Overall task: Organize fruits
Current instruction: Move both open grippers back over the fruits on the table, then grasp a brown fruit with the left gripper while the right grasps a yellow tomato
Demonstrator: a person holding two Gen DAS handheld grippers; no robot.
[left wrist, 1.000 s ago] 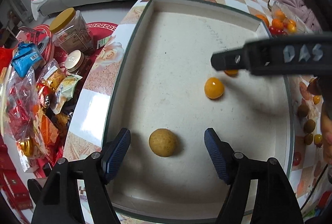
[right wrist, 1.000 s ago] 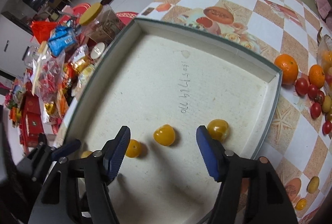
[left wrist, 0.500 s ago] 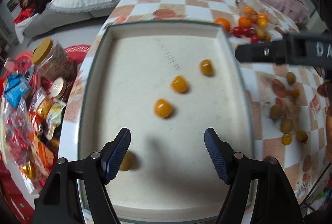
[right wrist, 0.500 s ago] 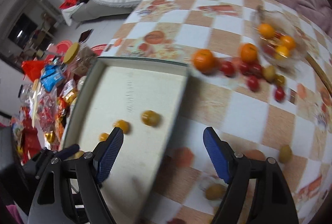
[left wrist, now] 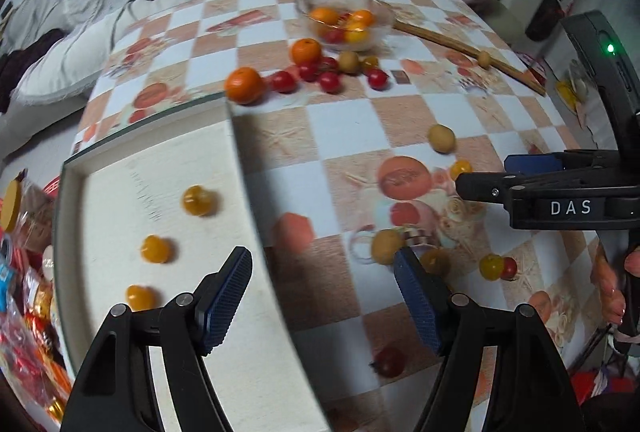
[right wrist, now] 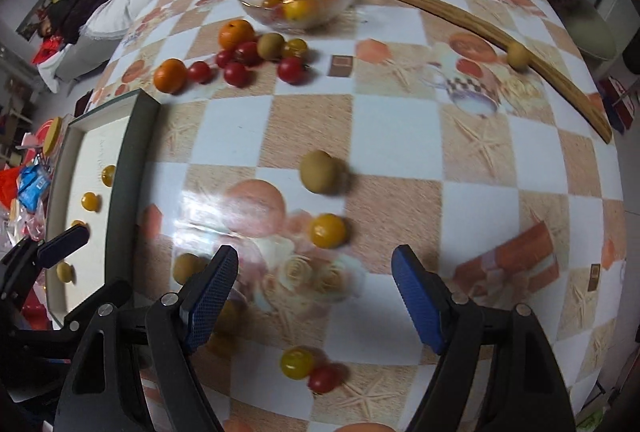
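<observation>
A shallow white tray (left wrist: pixel 240 168) lies at the left with three small yellow fruits (left wrist: pixel 155 249) in it. My left gripper (left wrist: pixel 320 268) hangs open and empty over the tray's right rim. My right gripper (right wrist: pixel 316 274) is open above the checked table, holding nothing. Just ahead of it lie a yellow fruit (right wrist: pixel 327 231) and a brown-green fruit (right wrist: pixel 319 171). In the left wrist view the right gripper (left wrist: pixel 486 176) reaches in from the right. A yellow fruit (right wrist: pixel 297 363) and a red tomato (right wrist: pixel 323 378) lie together below the right gripper.
A glass bowl (right wrist: pixel 248 2) with oranges stands at the table's far side, with loose oranges (right wrist: pixel 170 75) and cherry tomatoes (right wrist: pixel 236 74) in front of it. A wooden stick (right wrist: pixel 480 28) lies at the back right. Snack packets (left wrist: pixel 24 312) crowd the floor left of the tray.
Both grippers have swung right, from over the tray to the open table beside it. The tray now sits at the left of both views. The right jaws stand a little wider.
</observation>
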